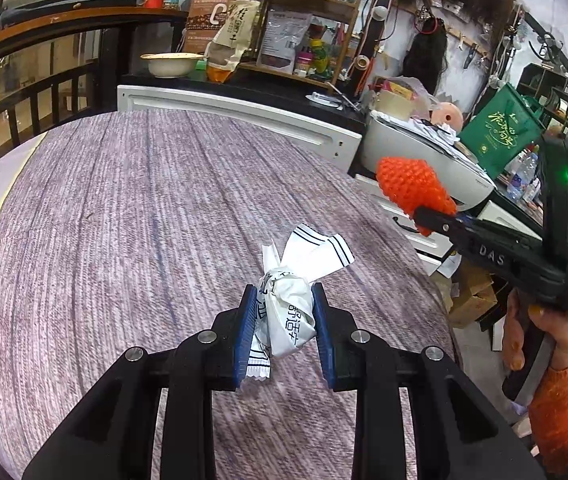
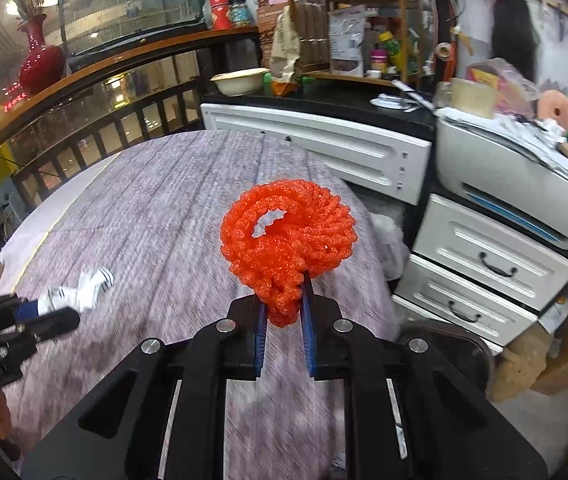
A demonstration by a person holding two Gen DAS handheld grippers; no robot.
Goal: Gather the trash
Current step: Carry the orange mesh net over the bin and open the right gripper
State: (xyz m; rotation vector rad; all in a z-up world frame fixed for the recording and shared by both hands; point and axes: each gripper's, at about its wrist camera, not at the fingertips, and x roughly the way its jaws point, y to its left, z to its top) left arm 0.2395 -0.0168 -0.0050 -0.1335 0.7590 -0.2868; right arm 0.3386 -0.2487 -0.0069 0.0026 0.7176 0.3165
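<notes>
My left gripper [image 1: 284, 300] is shut on a crumpled white wrapper [image 1: 290, 312] with dark print, held just above the purple-grey tablecloth [image 1: 123, 220]. My right gripper [image 2: 284, 292] is shut on an orange foam fruit net [image 2: 288, 236] and holds it over the table's right edge. In the left wrist view the net [image 1: 412, 184] and the right gripper [image 1: 440, 216] show at the right, above the table's edge. In the right wrist view the left gripper [image 2: 59, 312] with the wrapper [image 2: 79, 288] shows at the far left.
White drawer cabinets [image 2: 484, 260] and a white printer [image 2: 524, 184] stand right of the table. A black counter with a bowl [image 1: 169, 64] and a wooden shelf [image 1: 304, 32] runs behind. A dark railing [image 1: 23, 92] curves at the left. Cardboard [image 2: 532, 356] lies on the floor.
</notes>
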